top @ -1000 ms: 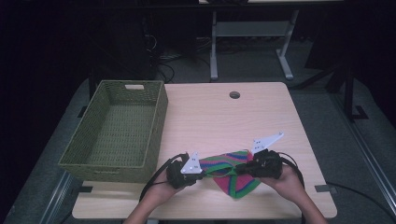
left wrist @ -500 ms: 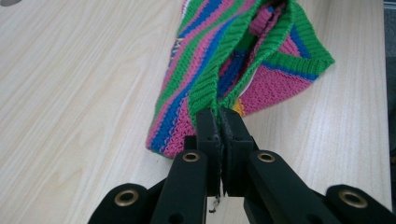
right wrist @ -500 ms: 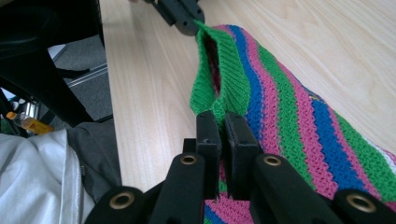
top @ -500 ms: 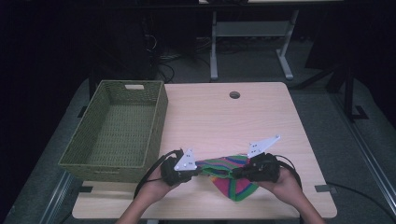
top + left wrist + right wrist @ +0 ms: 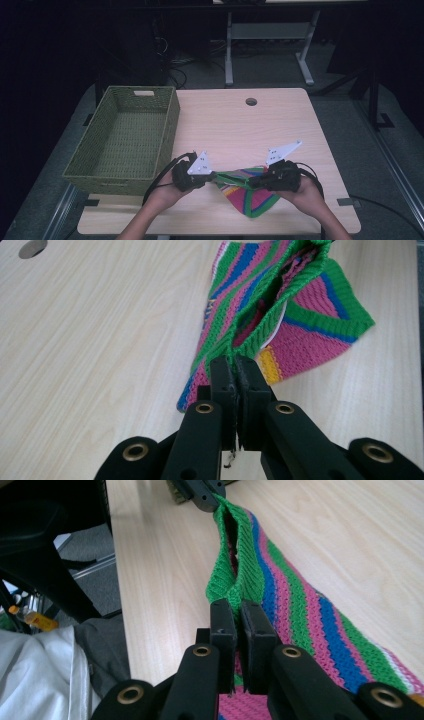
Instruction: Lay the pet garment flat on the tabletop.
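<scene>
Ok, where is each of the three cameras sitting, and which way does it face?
High view: above the person's side, looking forward and down on the pale wooden table; forearms, left gripper, right gripper.
Left gripper view: rides the left gripper, looking along the striped knitted cloth.
Right gripper view: rides the right gripper.
All share the cloth.

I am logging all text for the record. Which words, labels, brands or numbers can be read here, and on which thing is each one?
None can be read. The striped knitted cloth, the green wicker basket and the wooden table carry no visible text. The small marks on the left tongs' grey plate are too small to read.
</scene>
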Available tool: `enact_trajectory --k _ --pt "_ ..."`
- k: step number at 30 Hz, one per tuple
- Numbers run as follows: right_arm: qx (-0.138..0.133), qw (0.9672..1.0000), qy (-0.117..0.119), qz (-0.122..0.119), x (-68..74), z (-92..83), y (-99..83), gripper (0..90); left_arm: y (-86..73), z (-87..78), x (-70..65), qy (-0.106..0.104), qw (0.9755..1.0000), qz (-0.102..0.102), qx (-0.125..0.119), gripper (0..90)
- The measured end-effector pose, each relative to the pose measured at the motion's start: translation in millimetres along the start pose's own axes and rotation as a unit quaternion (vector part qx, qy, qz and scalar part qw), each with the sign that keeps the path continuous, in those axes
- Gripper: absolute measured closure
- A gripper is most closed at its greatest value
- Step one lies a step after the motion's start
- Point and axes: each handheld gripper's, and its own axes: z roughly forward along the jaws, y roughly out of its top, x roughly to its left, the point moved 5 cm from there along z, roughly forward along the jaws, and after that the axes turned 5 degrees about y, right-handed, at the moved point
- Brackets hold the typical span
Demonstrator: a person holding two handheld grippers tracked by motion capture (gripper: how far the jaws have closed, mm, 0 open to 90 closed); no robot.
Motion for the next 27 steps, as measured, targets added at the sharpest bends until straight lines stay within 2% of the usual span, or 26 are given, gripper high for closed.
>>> enact_trajectory --k 12,23,25,27 --pt "-0.003 0.9997 -0.008 0.023 -21.0 -4.3 4.2 85.3 11.7 13.6 17.6 -0.006 0.9999 -0.008 0.009 87.8" --pt "0.000 0.9995 -0.015 0.027 -33.0 -7.4 11.1 85.4 21.3 21.3 35.7 -0.007 0.9997 -0.013 0.020 87.9" --pt "0.003 0.9995 -0.017 0.028 -36.7 -8.5 13.6 85.5 24.8 24.3 40.7 -0.002 0.9996 -0.013 0.024 88.0" --pt "0.001 0.9991 -0.027 0.032 -47.6 -11.6 19.9 85.5 32.7 29.6 52.3 0.012 0.9994 -0.024 0.023 88.0"
